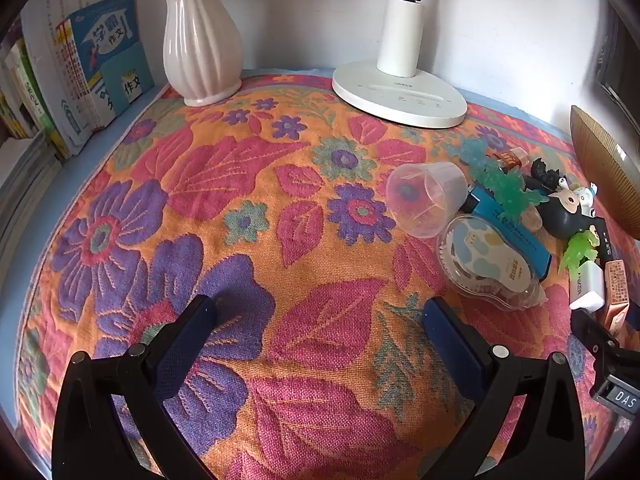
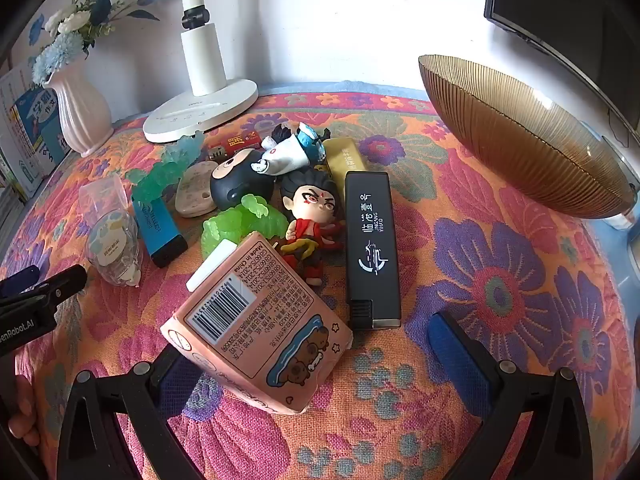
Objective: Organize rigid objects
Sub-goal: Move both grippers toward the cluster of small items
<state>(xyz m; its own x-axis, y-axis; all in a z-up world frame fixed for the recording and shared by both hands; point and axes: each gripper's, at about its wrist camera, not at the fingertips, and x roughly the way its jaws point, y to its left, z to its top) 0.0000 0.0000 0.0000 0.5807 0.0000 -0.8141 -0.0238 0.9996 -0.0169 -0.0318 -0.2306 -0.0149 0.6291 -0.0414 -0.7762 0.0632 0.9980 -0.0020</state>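
In the right wrist view a heap of small items lies on the floral cloth: a pink carton (image 2: 256,320), a black box (image 2: 372,248), a red-clad figurine (image 2: 312,220), green crystal pieces (image 2: 240,224), a blue lighter (image 2: 160,228) and a tape dispenser (image 2: 114,248). My right gripper (image 2: 306,340) is open. The pink carton lies between its fingers, against the left one and apart from the right fingertip (image 2: 440,324). My left gripper (image 1: 320,312) stands open over bare cloth, left of a clear cup (image 1: 426,204) and the tape dispenser (image 1: 488,264).
A ribbed brown bowl (image 2: 520,140) stands at the back right. A white lamp base (image 2: 200,112), a white vase (image 1: 200,40) and upright books (image 1: 92,68) line the back and left. A dark screen (image 2: 560,8) hangs at the upper right.
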